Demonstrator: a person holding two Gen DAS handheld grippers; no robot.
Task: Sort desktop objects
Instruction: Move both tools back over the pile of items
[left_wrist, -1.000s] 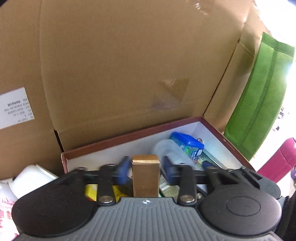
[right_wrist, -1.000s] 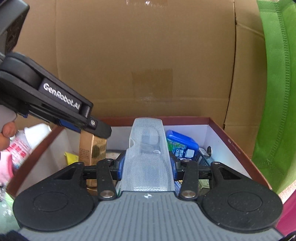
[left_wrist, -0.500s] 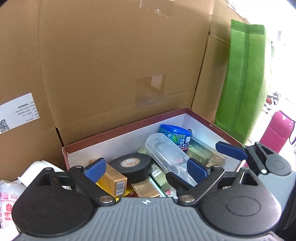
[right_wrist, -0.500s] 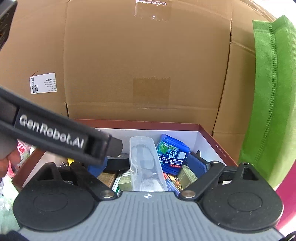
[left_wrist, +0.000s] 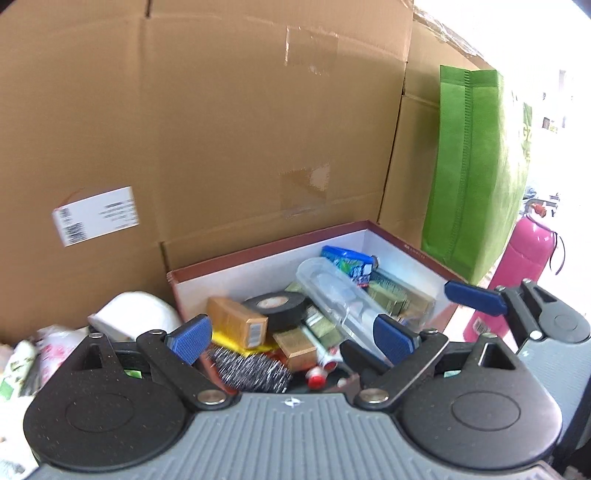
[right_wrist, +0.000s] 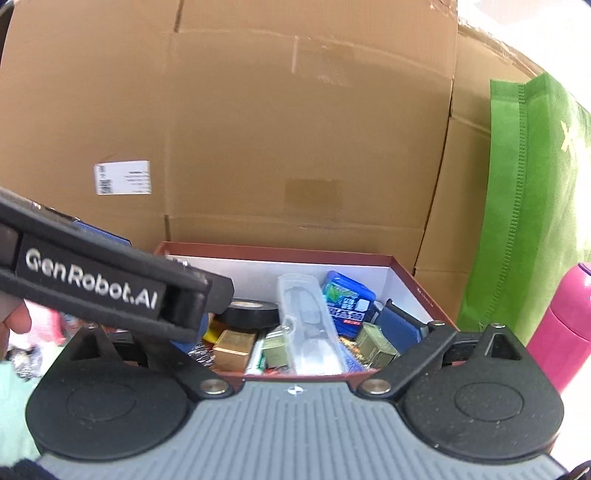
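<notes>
A red-rimmed box with a white inside holds several items. In it lie a gold carton, a black tape roll, a clear plastic case and a blue tin. My left gripper is open and empty, above the box's near edge. My right gripper is open and empty, also above the near edge; its left finger is hidden behind the left gripper's body. The clear case and gold carton show in the right wrist view too.
A large cardboard box stands right behind the red-rimmed box. A green fabric bag and a pink bottle stand to the right. A white roll and packets lie to the left. A steel scourer lies in the box's front.
Both grippers opened: the left let go of the gold carton, the right let go of the clear case, both now in the box. Both have pulled back and up.
</notes>
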